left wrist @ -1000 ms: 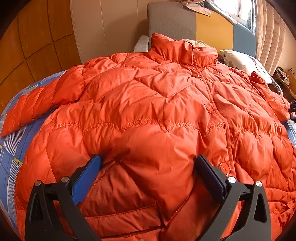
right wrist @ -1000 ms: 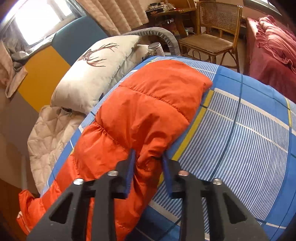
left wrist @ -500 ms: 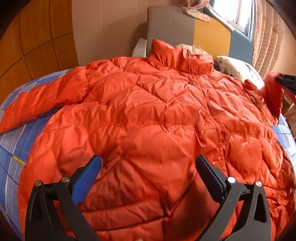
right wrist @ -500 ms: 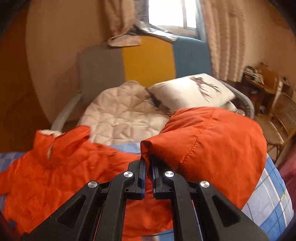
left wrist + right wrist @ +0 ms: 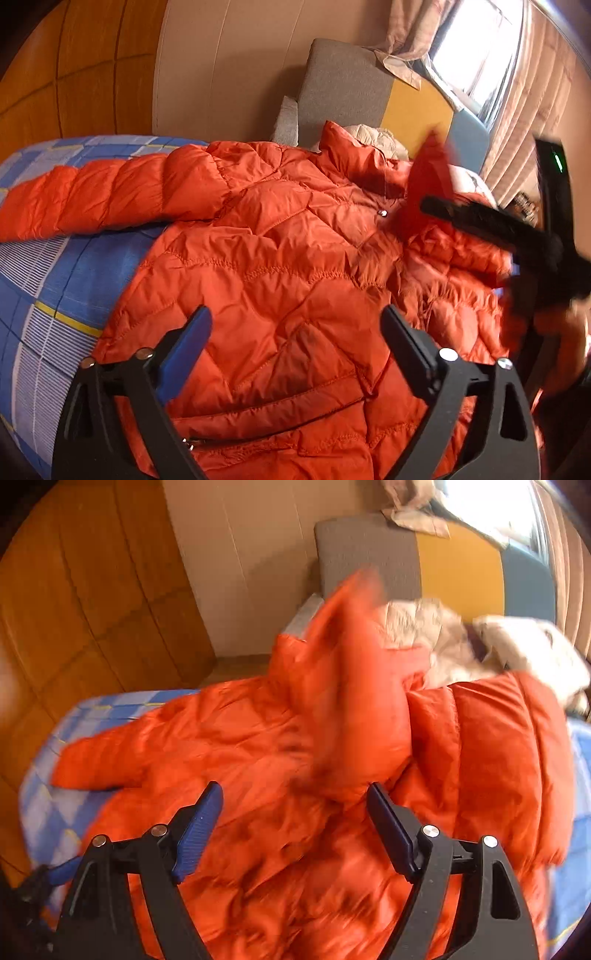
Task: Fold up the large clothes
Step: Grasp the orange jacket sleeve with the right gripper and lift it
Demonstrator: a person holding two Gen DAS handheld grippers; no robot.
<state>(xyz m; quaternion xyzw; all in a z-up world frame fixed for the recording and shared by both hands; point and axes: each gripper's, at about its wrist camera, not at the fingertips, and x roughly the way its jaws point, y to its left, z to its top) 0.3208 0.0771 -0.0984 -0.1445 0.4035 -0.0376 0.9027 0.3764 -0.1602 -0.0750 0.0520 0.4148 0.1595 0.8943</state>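
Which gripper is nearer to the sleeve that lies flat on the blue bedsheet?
Left. The left gripper hovers over the jacket hem, on the side of the flat sleeve. The right gripper, jaws opening and empty, is across the jacket, beside the folded-over sleeve.

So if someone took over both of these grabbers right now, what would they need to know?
Left gripper: fingers wide, closing slightly, empty, over the orange jacket.
Right gripper: fingers opening, empty; the right sleeve is blurred in front of them, over the jacket's front.
Jacket lies front up on the blue checked bed.
Left sleeve is spread out, not yet folded.
Left to do: that sleeve, then the body.
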